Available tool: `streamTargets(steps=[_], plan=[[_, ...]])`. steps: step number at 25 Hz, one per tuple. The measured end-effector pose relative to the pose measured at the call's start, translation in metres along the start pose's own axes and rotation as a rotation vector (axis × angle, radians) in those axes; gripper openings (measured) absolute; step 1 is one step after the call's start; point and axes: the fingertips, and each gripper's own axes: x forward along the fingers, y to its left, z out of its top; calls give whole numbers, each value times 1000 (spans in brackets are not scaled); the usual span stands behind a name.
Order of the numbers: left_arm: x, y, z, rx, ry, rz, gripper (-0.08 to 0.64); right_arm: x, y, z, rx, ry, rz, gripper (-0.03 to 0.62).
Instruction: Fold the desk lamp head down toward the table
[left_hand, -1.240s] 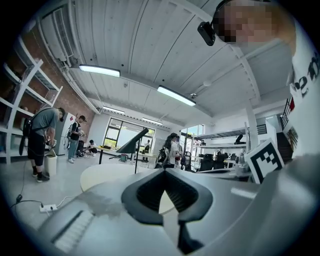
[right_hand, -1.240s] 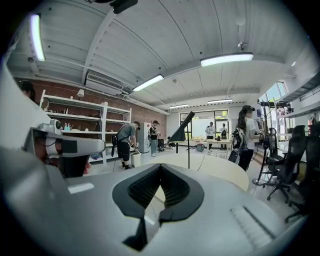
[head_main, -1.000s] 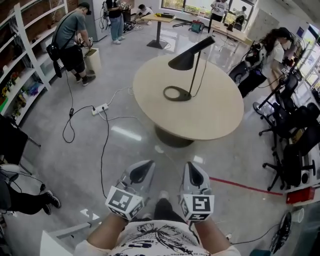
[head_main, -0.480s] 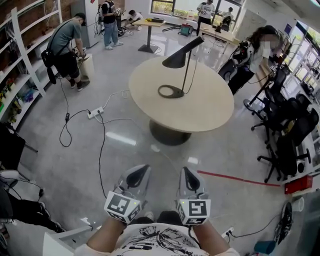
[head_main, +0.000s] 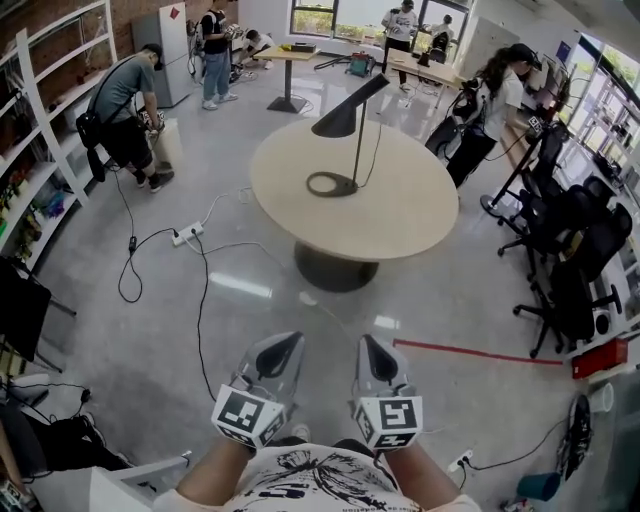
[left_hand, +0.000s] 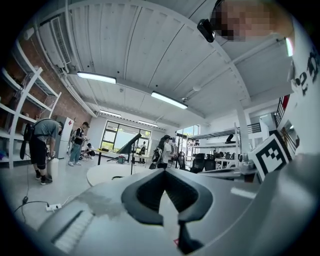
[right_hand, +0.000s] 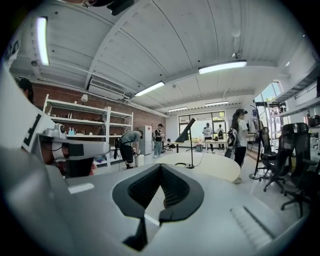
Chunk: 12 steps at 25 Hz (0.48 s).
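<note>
A black desk lamp (head_main: 345, 118) stands on a round beige table (head_main: 400, 215) in the middle of the room. It has a ring base (head_main: 330, 184), a thin upright stem and a cone head raised at a slant. Both grippers are low in the head view, well short of the table and over the floor. My left gripper (head_main: 283, 350) and right gripper (head_main: 373, 350) are both shut with nothing in them. The lamp (left_hand: 129, 144) is small and far beyond the left gripper (left_hand: 162, 172). The right gripper (right_hand: 161, 167) also sees the lamp (right_hand: 185, 131) far off.
A power strip (head_main: 186, 235) with long black cables lies on the floor left of the table. A red tape line (head_main: 480, 356) crosses the floor at the right. Office chairs (head_main: 575, 270) crowd the right side and shelves (head_main: 40, 150) the left. Several people stand around the room.
In the head view the table and lamp have drifted up and to the left. Both grippers hold the same pose, still shut.
</note>
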Motion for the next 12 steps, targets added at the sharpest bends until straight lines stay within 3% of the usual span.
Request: streamTargets(steps=[12], plan=[[-11,-16,10,32,-25,-12,2,-17,4,2,18,-6,12,8]])
